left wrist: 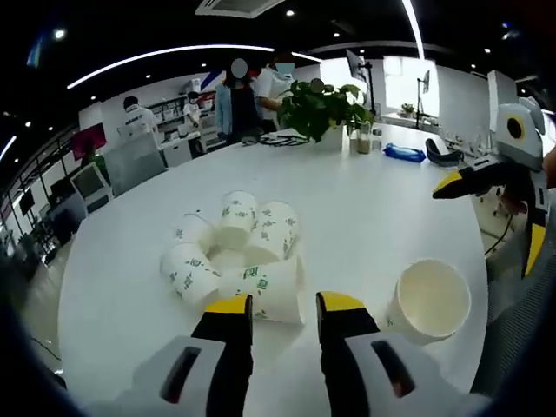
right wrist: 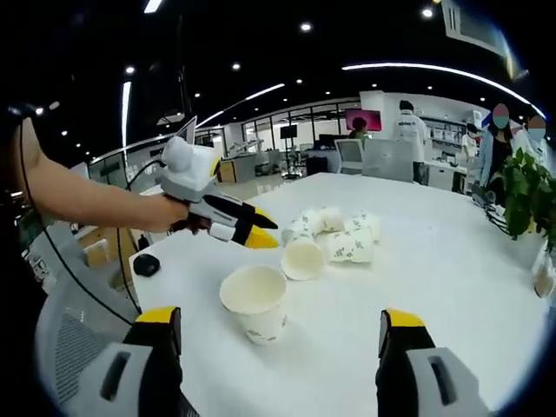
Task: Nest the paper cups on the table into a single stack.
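On the round white table (left wrist: 391, 217), in the left gripper view, the left gripper (left wrist: 284, 314) hovers with jaws narrowly apart over a heap of toppled paper cups (left wrist: 239, 256); one upright cup (left wrist: 428, 300) stands to its right. In the right gripper view, the right gripper (right wrist: 280, 334), spread wide and empty, frames that upright cup, the heap lying beyond.

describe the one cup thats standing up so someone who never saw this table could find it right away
On the round white table, a cluster of paper cups lies tipped over near the middle. The upright cup stands apart from that pile, nearer the table's edge, in front of the right gripper. It alone stands on its base with its open mouth facing up, while the others lie on their sides.
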{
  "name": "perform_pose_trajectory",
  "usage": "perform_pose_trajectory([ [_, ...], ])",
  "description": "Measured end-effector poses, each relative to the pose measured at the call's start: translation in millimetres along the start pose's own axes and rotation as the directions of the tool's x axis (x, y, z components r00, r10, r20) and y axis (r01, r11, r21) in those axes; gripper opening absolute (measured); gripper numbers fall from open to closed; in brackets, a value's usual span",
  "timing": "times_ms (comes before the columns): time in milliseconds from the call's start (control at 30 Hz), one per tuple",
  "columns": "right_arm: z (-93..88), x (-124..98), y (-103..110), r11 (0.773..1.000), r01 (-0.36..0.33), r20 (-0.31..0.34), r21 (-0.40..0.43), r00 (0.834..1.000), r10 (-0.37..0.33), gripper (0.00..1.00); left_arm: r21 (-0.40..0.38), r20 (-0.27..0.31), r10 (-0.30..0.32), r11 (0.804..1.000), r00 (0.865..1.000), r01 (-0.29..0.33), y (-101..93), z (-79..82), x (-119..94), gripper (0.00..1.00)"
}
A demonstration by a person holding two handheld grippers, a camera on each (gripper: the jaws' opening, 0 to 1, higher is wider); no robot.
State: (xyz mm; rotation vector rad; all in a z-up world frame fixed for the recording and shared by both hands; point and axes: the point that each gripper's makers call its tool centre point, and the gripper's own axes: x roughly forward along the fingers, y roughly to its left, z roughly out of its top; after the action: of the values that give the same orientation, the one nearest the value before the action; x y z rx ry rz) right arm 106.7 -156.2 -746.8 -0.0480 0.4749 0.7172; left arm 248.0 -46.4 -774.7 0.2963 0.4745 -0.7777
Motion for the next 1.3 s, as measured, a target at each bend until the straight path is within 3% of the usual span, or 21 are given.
perform_pose_trajectory([
  [267, -6.7, 0, -3, 0.999, 0.016, -0.003, 0.028, 1.000, -0.016, 0.95, 0.011, -0.032, 0.025, 1.000, 0.999, -0.025, 0.4, -3.0, 10, 0.28],
  [467, -9.9, -3, -5, 0.999, 0.034, -0.002, 0.004, 0.999, -0.034, 0.94, 0.012, -0.051, 0.047, 0.999, 0.998, -0.047, 5.0, -3.9, 20, 0.30],
  [733, -19.2, -7, -7, 0.998, 0.057, -0.022, 0.009, 0.998, -0.057, 0.92, 0.094, -0.078, 0.056, 0.994, 0.995, -0.048, 1.4, -11.7, 33, 0.31],
  [900, -22.6, -10, -9, 0.997, 0.070, -0.027, 0.020, 0.997, -0.070, 0.91, 0.135, -0.068, 0.079, 0.988, 0.995, -0.069, 0.9, -6.8, 31, 0.30],
  [1033, -25.9, -12, -12, 0.996, 0.083, -0.032, 0.027, 0.996, -0.082, 0.90, 0.175, -0.082, 0.094, 0.981, 0.992, -0.079, 4.1, -9.4, 32, 0.26],
  [1300, -28.9, -12, -16, 0.995, 0.097, -0.032, 0.032, 0.995, -0.096, 0.89, 0.179, -0.068, 0.121, 0.978, 0.990, -0.108, 8.4, -4.9, 26, 0.09],
])
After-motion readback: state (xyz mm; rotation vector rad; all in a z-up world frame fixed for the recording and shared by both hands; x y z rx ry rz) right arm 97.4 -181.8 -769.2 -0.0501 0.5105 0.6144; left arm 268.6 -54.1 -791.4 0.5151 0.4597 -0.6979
